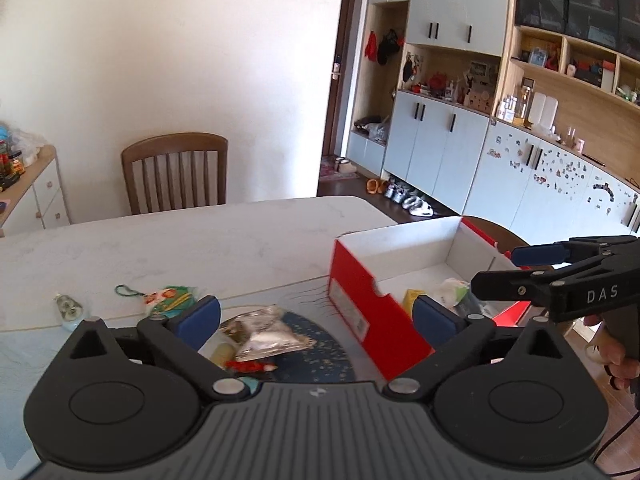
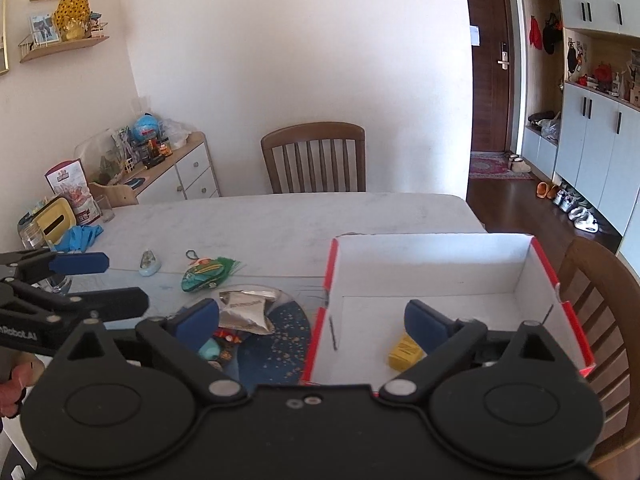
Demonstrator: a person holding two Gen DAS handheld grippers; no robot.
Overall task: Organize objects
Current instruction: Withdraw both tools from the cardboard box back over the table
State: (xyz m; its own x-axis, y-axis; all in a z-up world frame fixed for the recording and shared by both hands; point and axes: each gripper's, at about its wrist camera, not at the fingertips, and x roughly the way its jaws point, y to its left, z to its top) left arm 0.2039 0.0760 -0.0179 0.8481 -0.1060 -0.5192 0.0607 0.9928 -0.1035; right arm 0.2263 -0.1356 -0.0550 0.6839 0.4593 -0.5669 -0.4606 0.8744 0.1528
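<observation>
Two hand-held grippers, left (image 1: 316, 320) and right (image 2: 312, 322), both spread apart, empty; red box (image 1: 372, 316) beside silver packet (image 1: 264, 334), table (image 1: 180, 240).

White table (image 2: 280, 220): box (image 2: 432, 264), clutter.

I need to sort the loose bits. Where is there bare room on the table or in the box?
Bare: the table between the chair and the clutter, and the box floor's far half. Crowded: the dark mat with the silver packet.
</observation>
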